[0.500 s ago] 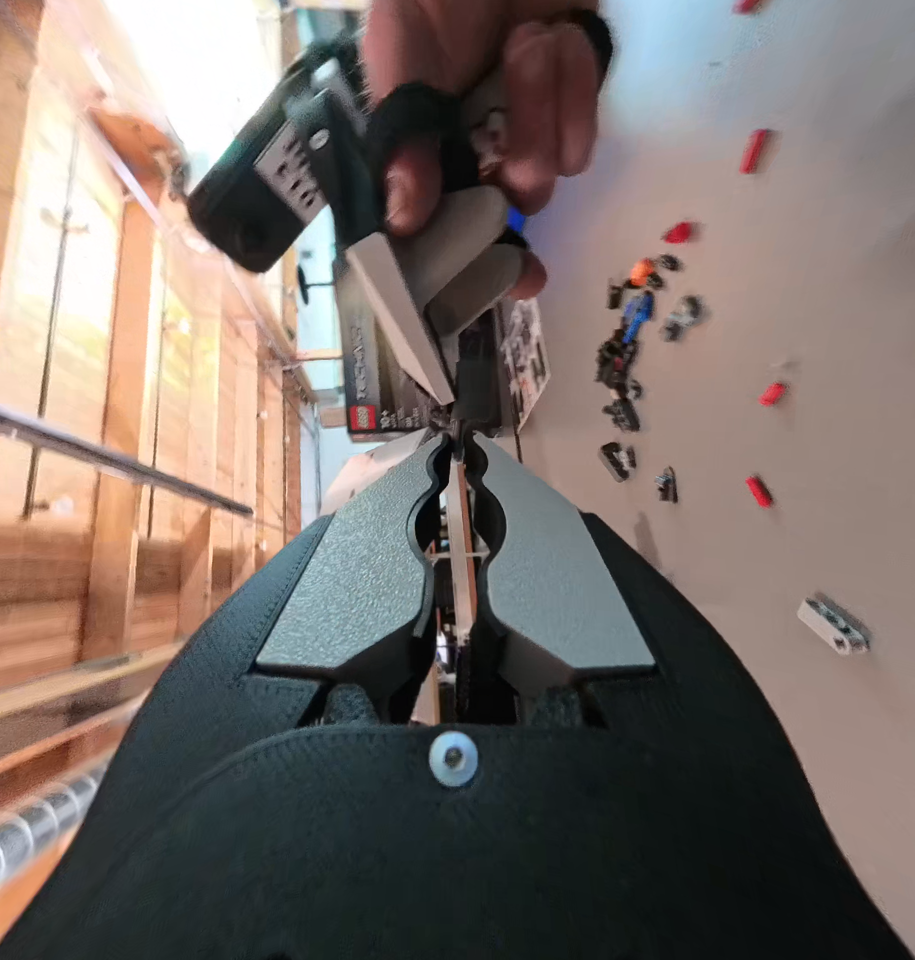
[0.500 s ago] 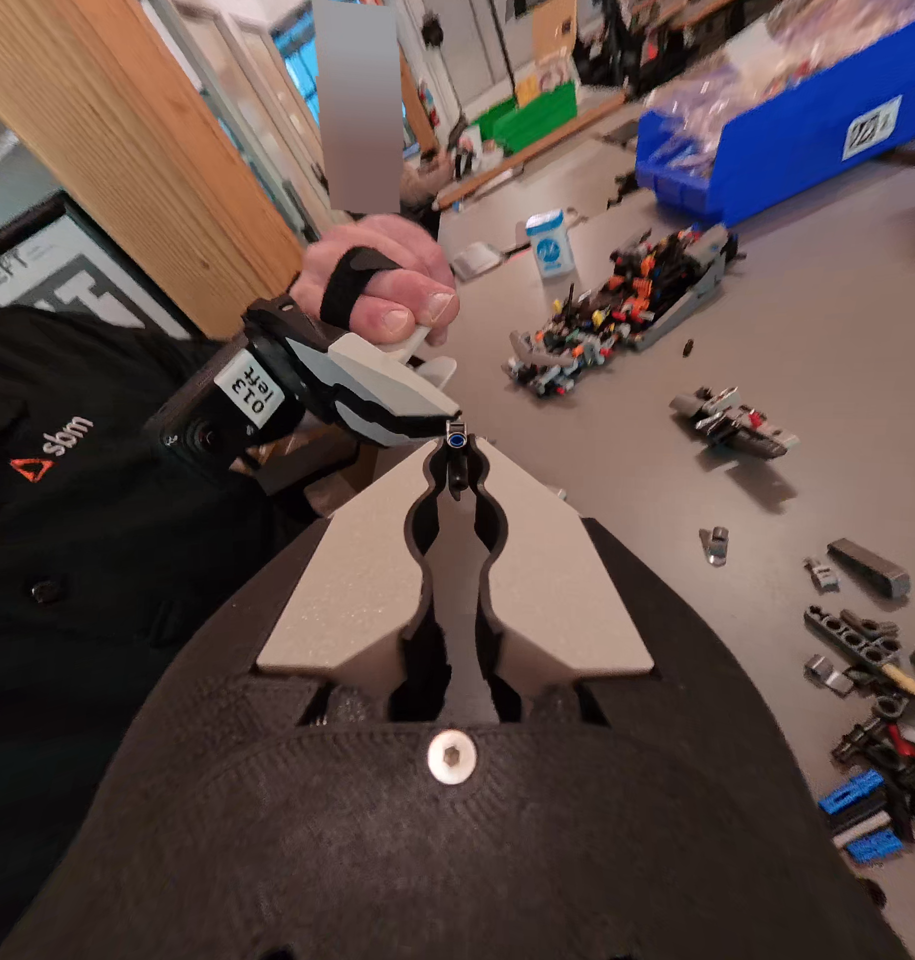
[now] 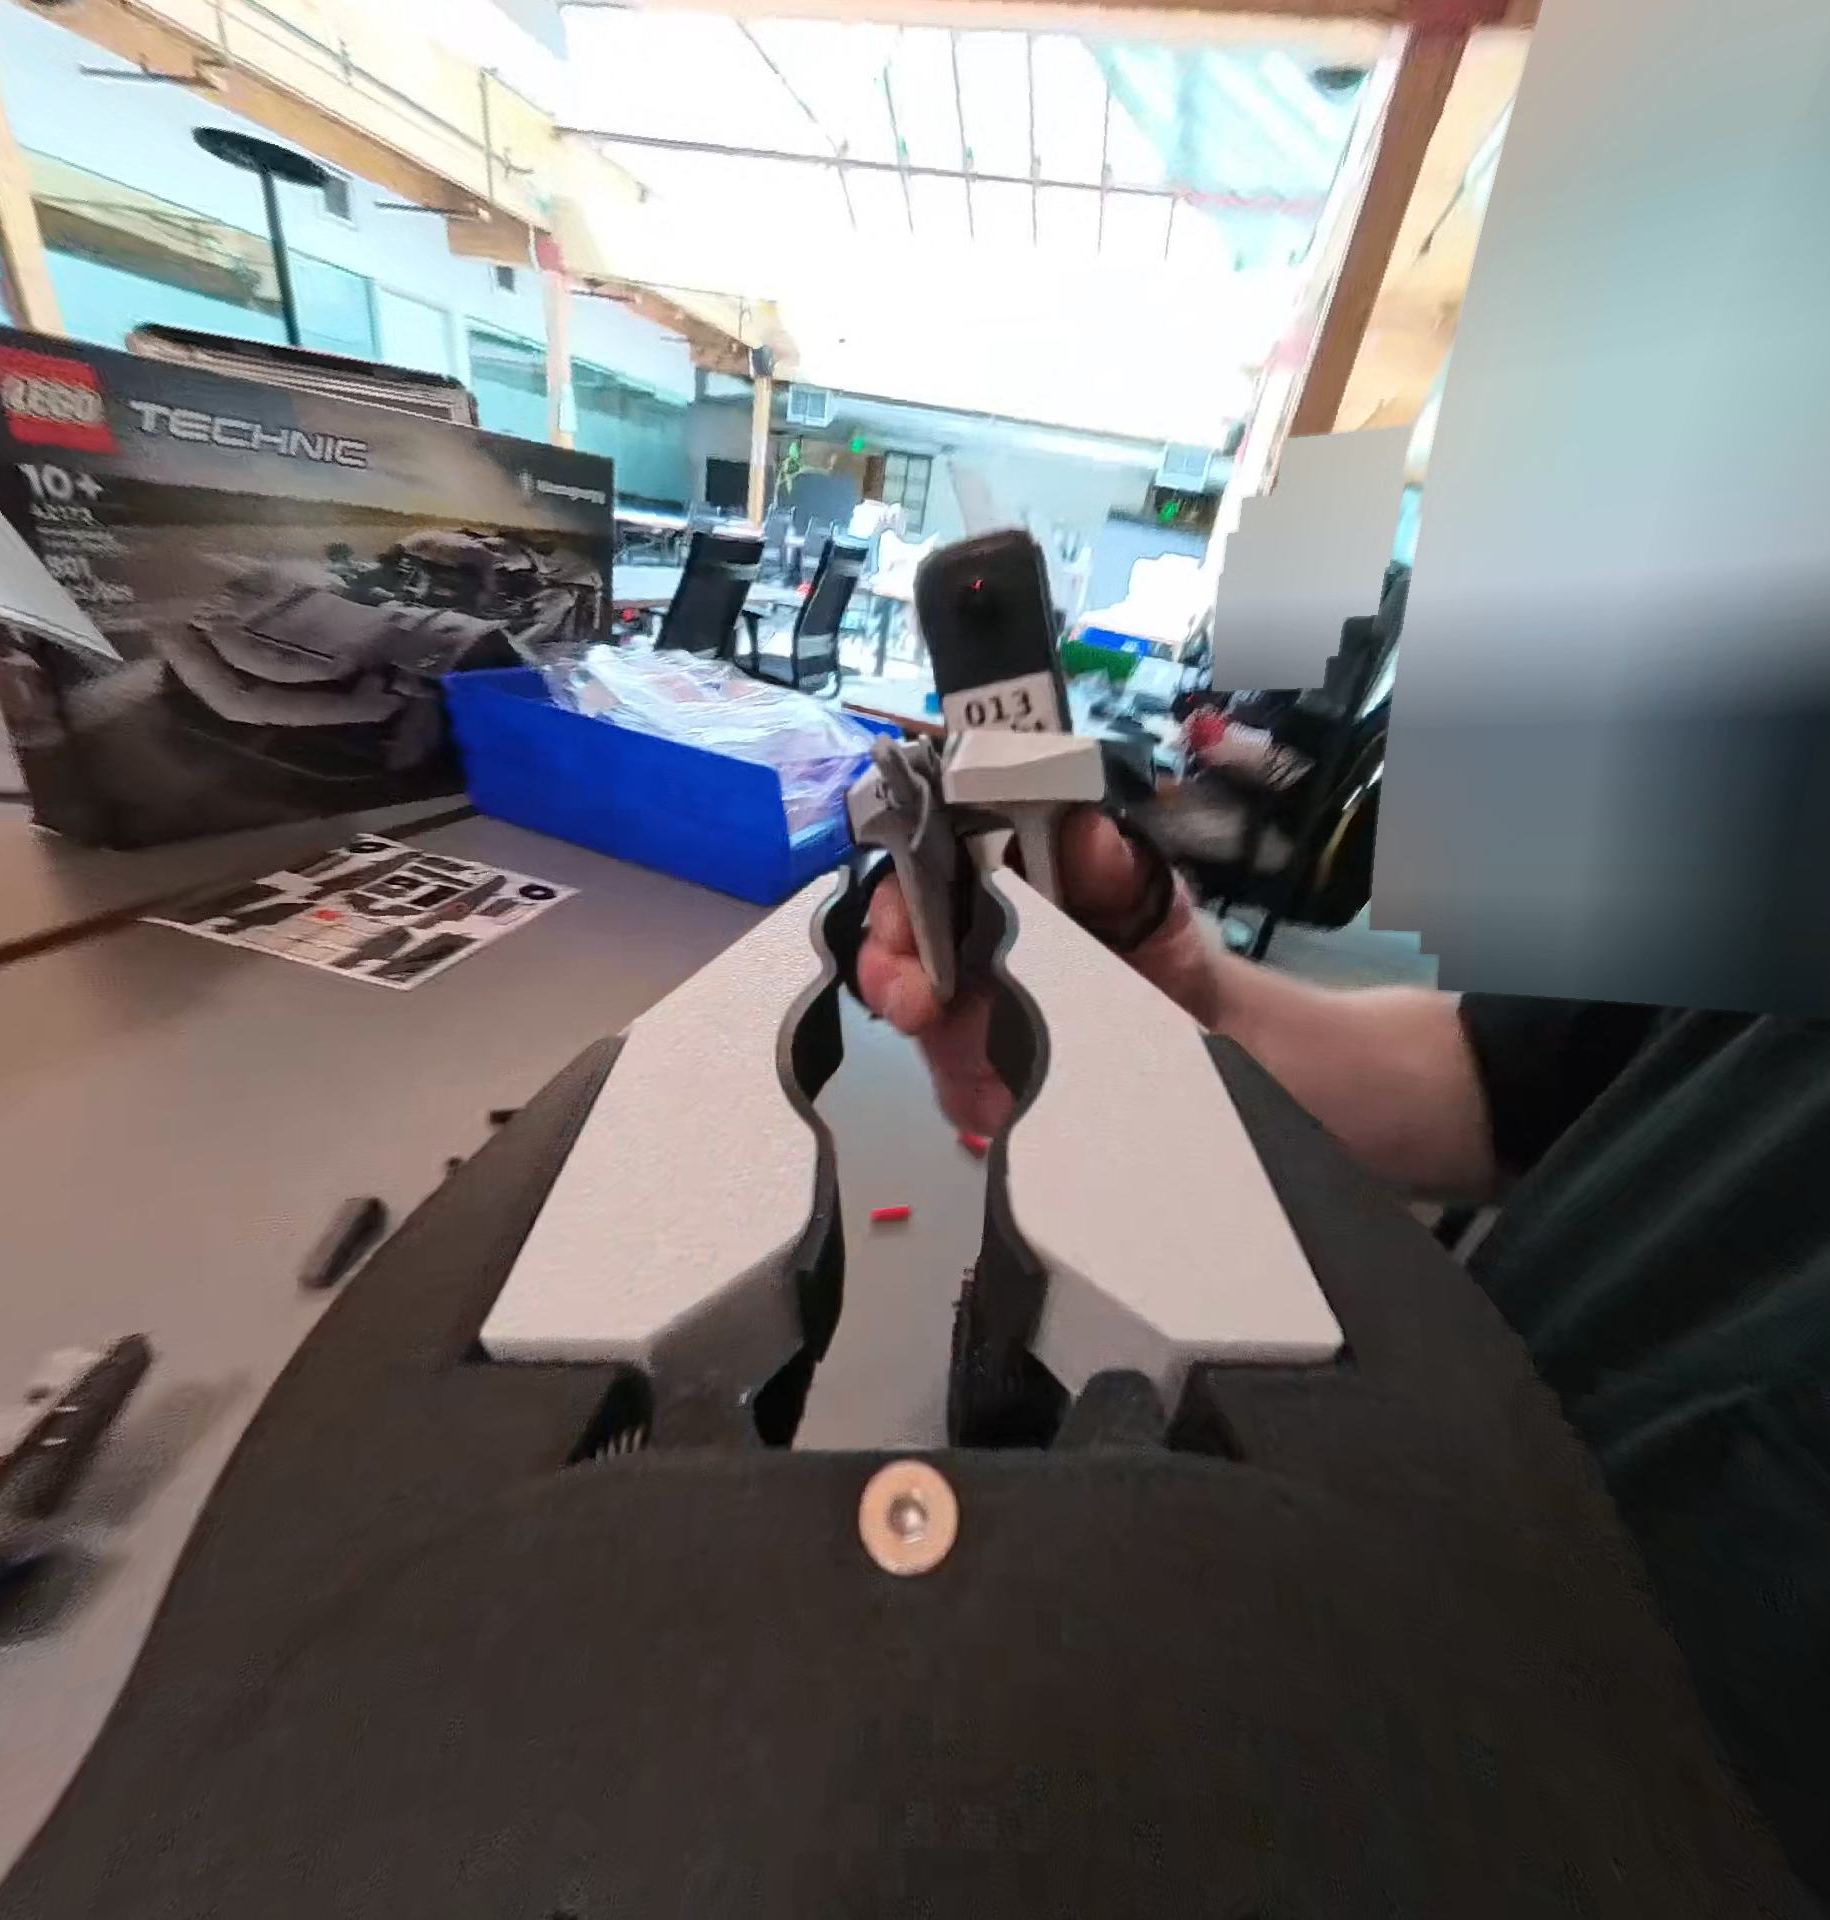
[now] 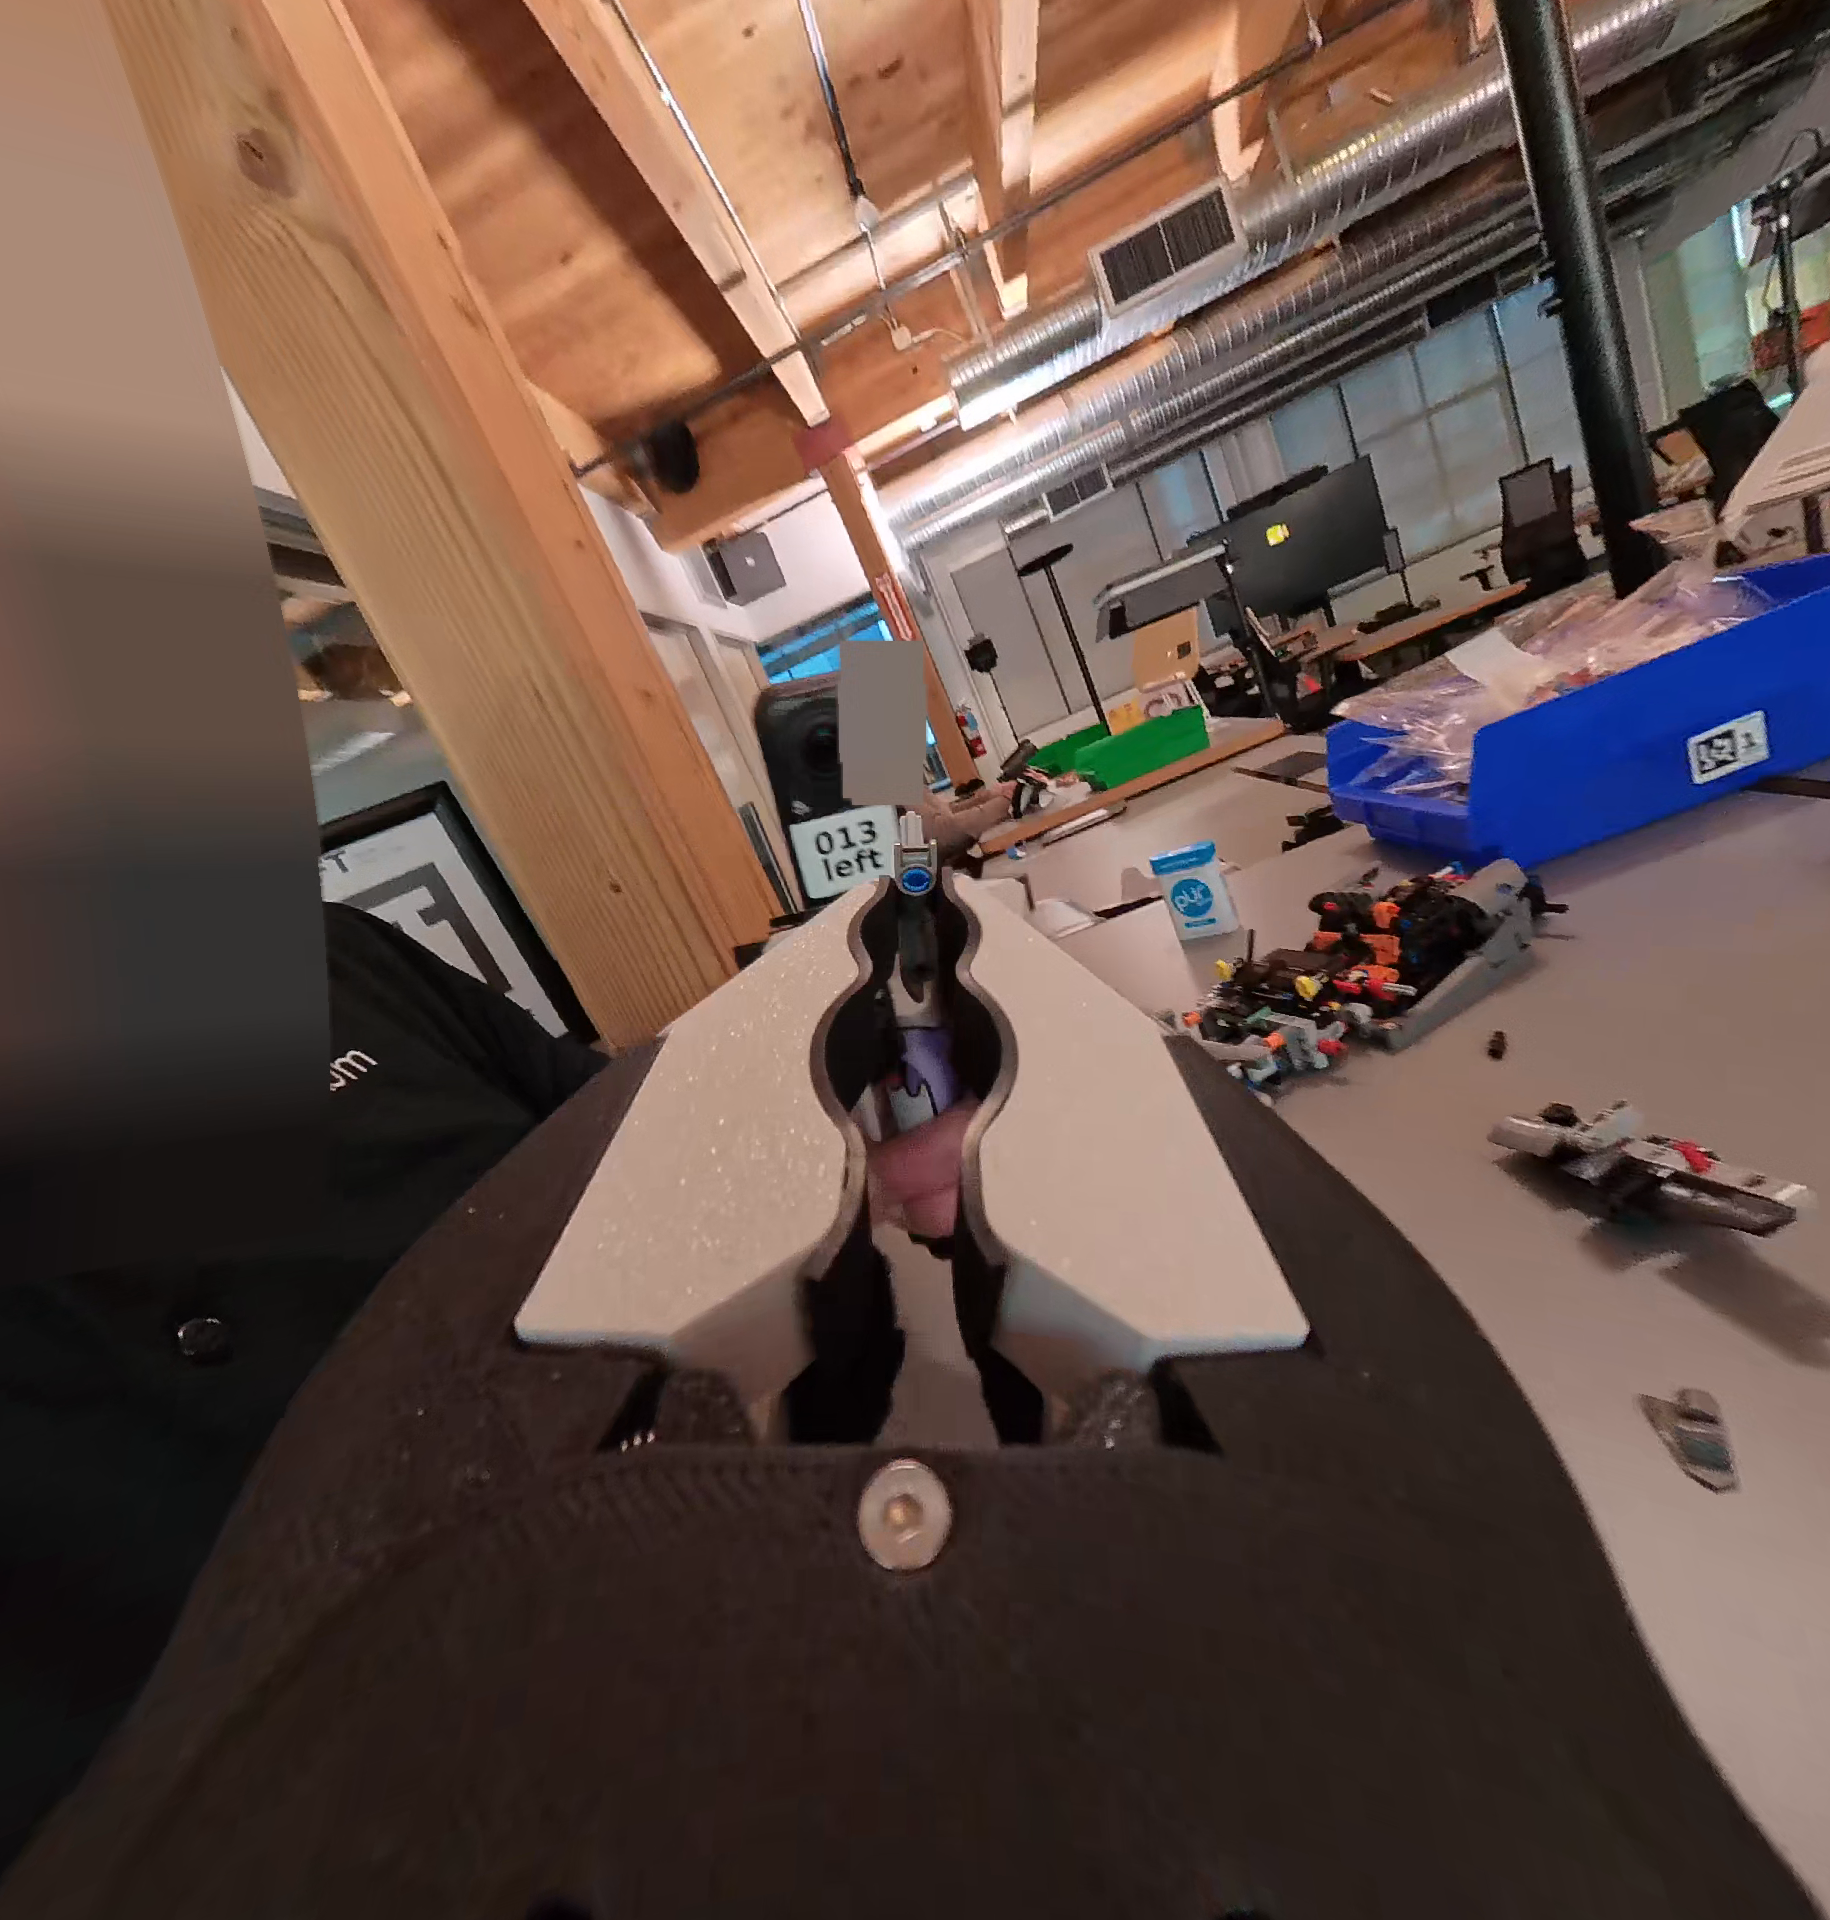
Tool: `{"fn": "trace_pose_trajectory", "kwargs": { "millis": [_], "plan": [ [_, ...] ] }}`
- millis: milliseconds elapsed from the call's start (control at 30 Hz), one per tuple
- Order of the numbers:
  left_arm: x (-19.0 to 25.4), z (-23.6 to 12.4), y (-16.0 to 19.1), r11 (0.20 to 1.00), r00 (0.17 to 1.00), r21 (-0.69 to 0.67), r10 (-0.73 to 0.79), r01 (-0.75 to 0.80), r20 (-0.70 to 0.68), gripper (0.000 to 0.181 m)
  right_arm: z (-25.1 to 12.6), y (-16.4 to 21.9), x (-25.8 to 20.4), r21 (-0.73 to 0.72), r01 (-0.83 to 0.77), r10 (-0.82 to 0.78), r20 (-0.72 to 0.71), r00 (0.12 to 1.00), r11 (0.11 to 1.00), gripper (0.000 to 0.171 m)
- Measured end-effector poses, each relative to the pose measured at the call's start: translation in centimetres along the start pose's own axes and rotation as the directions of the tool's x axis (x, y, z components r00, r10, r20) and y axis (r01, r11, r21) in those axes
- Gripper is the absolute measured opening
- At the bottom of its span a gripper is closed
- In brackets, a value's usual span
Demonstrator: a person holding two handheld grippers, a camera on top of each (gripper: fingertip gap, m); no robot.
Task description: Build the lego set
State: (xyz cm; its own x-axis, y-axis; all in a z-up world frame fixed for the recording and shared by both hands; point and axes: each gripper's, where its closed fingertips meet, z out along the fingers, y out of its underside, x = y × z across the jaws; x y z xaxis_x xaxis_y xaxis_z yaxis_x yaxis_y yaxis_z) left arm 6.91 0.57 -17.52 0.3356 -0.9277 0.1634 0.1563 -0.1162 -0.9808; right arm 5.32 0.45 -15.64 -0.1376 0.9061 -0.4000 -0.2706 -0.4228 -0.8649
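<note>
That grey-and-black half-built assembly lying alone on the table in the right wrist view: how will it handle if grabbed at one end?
The half-built assembly is long and flat, probably rigid plastic and light. Gripped at one end it would likely droop or twist in the fingers. Its small parts, including a red one, look only clipped on, so a hard squeeze might pop something off. It lies flat on the table, so rolling seems unlikely.

Motion blur smears the dark lego pieces (image 3: 54,1403) at the left wrist view's left edge, which cuts them off, while the right wrist view's own fingers (image 4: 755,1101) hide most of the small grey part (image 4: 914,868).
</note>
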Motion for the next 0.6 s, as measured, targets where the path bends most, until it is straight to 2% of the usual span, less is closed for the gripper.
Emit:
{"fn": "trace_pose_trajectory", "kwargs": {
  "millis": [133, 300, 400, 500, 600],
  "plan": [
    [0.8, -0.2, -0.5, 0.987, 0.988, 0.088, -0.123, 0.131, -0.091, 0.006, 0.3, 0.4, -0.5, 0.033, -0.031, 0.03, 0.027, 0.999, 0.999, 0.004],
    [0.9, -0.6, -0.4, 0.974, 0.976, 0.128, -0.17, 0.187, -0.133, 0.004, 0.5, 0.7, -0.6, 0.056, -0.038, 0.036, 0.028, 0.999, 0.998, 0.005],
    [1.0, -0.7, -0.2, 0.983, 0.979, 0.095, -0.144, 0.158, -0.143, 0.005, 0.4, 0.5, -0.7, 0.026, -0.037, 0.036, 0.034, 0.999, 0.999, 0.014],
    [0.8, -0.9, 0.3, 0.994, 0.985, 0.035, -0.099, 0.105, -0.139, 0.005, 0.2, 1.1, -0.4, -0.063, -0.001, 0.002, 0.009, 1.0, 0.998, 0.005],
    [1.0, -1.2, 0.8, 0.996, 0.984, -0.019, -0.085, 0.083, -0.155, 0.005, 0.3, 1.6, -0.5, -0.115, 0.011, -0.009, 0.019, 1.0, 0.993, 0.005]
  ]
}}
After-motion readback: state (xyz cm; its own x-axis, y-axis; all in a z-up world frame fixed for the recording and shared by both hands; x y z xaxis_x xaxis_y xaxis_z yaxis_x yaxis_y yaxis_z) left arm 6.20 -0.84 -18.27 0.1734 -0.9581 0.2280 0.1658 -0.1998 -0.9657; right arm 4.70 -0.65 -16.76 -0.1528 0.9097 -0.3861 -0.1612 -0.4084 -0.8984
